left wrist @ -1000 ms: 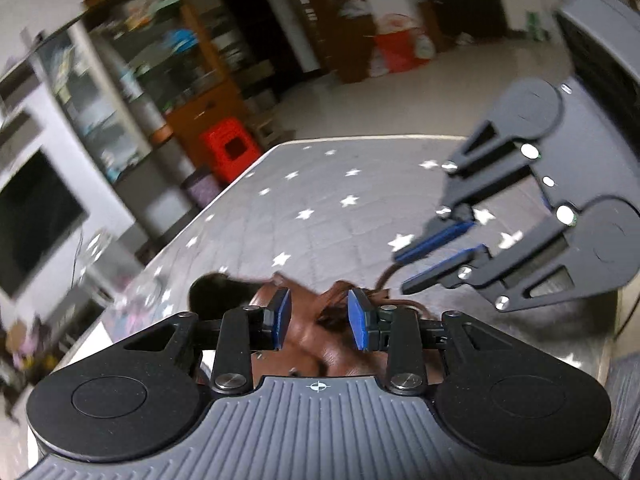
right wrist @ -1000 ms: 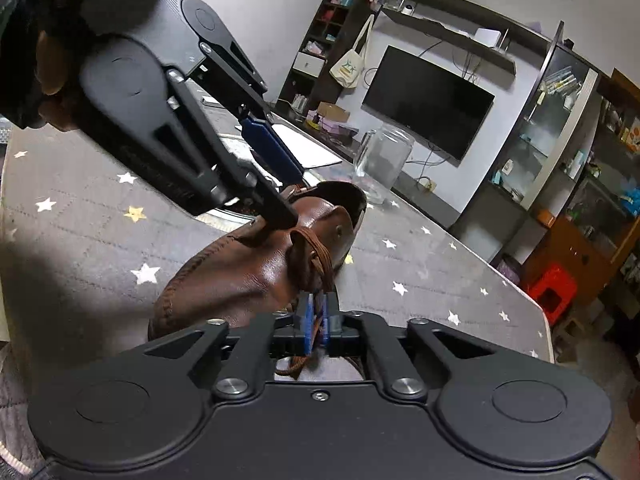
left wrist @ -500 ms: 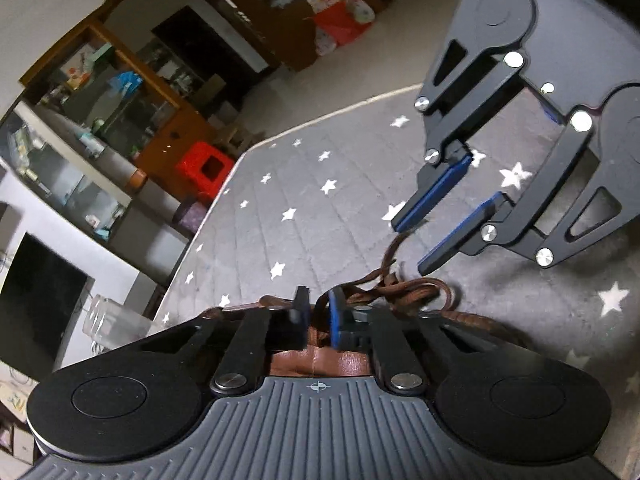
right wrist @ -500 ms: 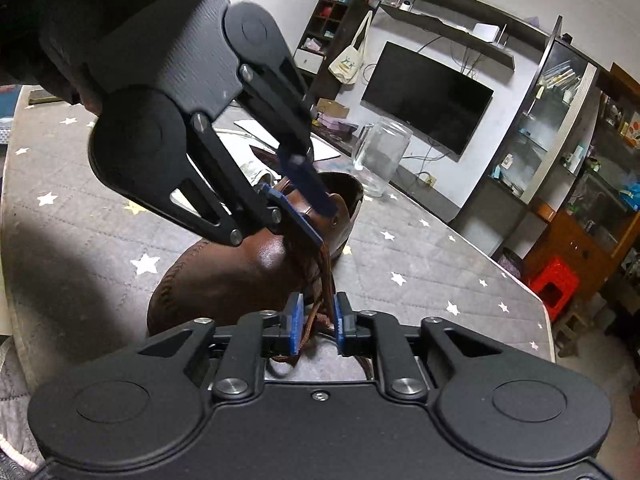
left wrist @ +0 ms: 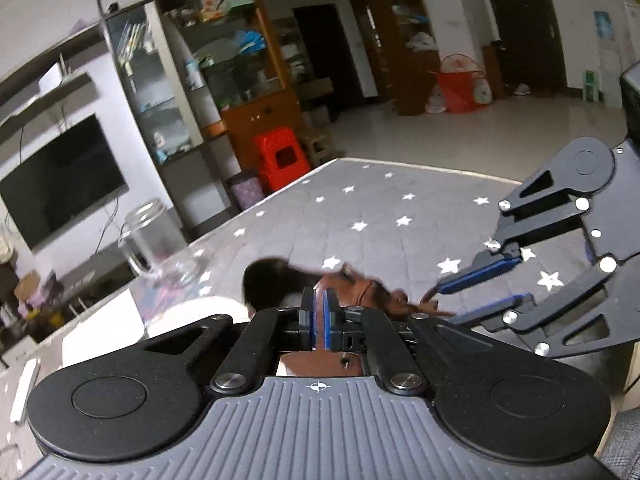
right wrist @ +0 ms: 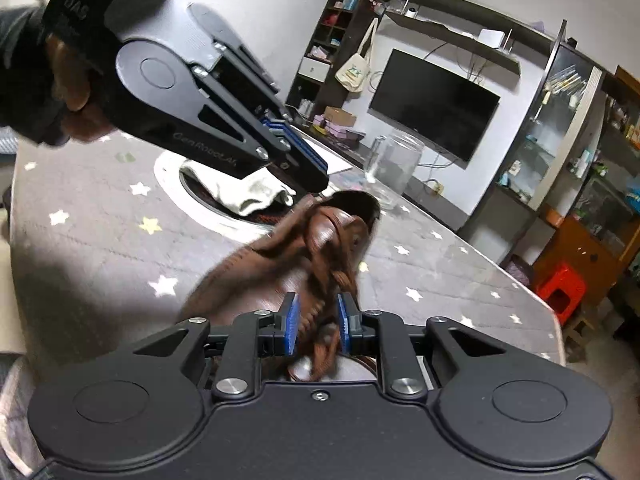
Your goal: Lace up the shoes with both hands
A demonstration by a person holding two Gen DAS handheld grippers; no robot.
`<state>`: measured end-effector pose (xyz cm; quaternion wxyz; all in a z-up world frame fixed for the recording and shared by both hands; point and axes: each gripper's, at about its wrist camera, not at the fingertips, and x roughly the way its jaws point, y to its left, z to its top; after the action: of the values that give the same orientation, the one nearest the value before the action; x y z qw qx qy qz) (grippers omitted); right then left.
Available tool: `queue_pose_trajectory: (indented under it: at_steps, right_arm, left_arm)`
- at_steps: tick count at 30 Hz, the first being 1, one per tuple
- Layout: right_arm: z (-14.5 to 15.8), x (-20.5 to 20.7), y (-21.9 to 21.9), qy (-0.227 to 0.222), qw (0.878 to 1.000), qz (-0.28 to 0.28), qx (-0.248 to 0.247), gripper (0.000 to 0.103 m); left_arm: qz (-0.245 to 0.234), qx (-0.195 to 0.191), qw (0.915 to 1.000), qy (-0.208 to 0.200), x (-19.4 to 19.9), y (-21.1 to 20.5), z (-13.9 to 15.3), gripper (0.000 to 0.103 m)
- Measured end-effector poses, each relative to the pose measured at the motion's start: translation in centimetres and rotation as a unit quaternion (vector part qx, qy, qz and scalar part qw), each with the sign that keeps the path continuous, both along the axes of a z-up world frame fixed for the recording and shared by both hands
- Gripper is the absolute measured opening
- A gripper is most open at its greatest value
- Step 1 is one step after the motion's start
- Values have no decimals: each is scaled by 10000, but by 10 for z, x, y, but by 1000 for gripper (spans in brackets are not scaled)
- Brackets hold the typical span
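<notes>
A brown leather shoe lies on the grey star-patterned tablecloth, blurred by motion. Its brown laces hang loose over the tongue. My left gripper is shut over the shoe's top; what it pinches is hidden, probably a lace. In the right wrist view it reaches down to the shoe collar. My right gripper is open, with the laces running between its pads without being pinched. In the left wrist view it sits just right of the shoe, jaws apart.
A clear glass jar stands behind the shoe near the table's far edge. A round white-rimmed dish holding a white cloth lies left of the shoe. A red stool stands on the floor beyond the table.
My left gripper has closed from open to shut at the shoe top. My right gripper has opened and released the lace it pinched. The shoe has shifted and is blurred.
</notes>
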<state>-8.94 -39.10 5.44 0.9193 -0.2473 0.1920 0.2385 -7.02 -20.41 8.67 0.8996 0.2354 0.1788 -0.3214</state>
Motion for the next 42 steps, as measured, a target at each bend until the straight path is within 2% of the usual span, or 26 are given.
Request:
queue_pose_trajectory:
  at_steps: [3, 6, 7, 8, 10, 12, 15, 17, 21, 24, 27, 32, 36, 42]
  right_arm:
    - [-1, 7, 8, -2, 10000, 75, 11, 21]
    - [0, 11, 11, 21, 9999, 86, 60, 21]
    - [0, 12, 12, 34, 9999, 89, 72, 22]
    - [0, 11, 11, 32, 9999, 93, 57, 22]
    - [1, 9, 10, 24, 9999, 101, 21, 23]
    - [0, 7, 8, 23, 10000, 79, 1, 28]
    - [-1, 5, 5, 24, 10000, 49, -27, 28]
    - [-1, 5, 5, 25, 10000, 45, -30, 28]
    - [-2, 5, 5, 27, 10000, 39, -33, 28]
    - [-2, 4, 5, 28, 10000, 34, -35, 28]
    - [-2, 4, 4, 29, 10000, 29, -38, 28]
    - [0, 5, 10, -7, 10000, 92, 0, 28]
    - [2, 9, 22, -110, 9997, 211, 51, 28]
    - [4, 19, 41, -407, 9985, 332, -138, 28]
  left_arm:
    - [-276, 213, 9993, -93, -6, -4, 2, 4]
    - [-732, 613, 9945, -420, -18, -15, 1, 6]
    - [-797, 694, 9932, -480, -18, -19, -1, 12]
    - [-865, 782, 9917, -543, -17, -24, -3, 23]
    - [-1000, 958, 9881, -669, -15, -35, -7, 32]
    - [-1063, 1075, 9861, -686, -9, -43, -11, 32]
    - [-1091, 1168, 9857, -537, 2, -50, -17, 32]
    - [-1092, 1194, 9859, -423, 8, -54, -18, 24]
    - [-1003, 879, 9910, -145, 18, -48, -15, 8]
    - [-783, 592, 9952, -73, 17, -38, -12, 6]
    - [-415, 92, 9990, 103, 10, -16, -8, 6]
    - [92, -629, 9973, 369, 6, 13, -4, 5]
    - [310, -899, 9942, 496, 4, 29, 0, 5]
    - [463, -926, 9935, 483, 1, 47, 2, 5]
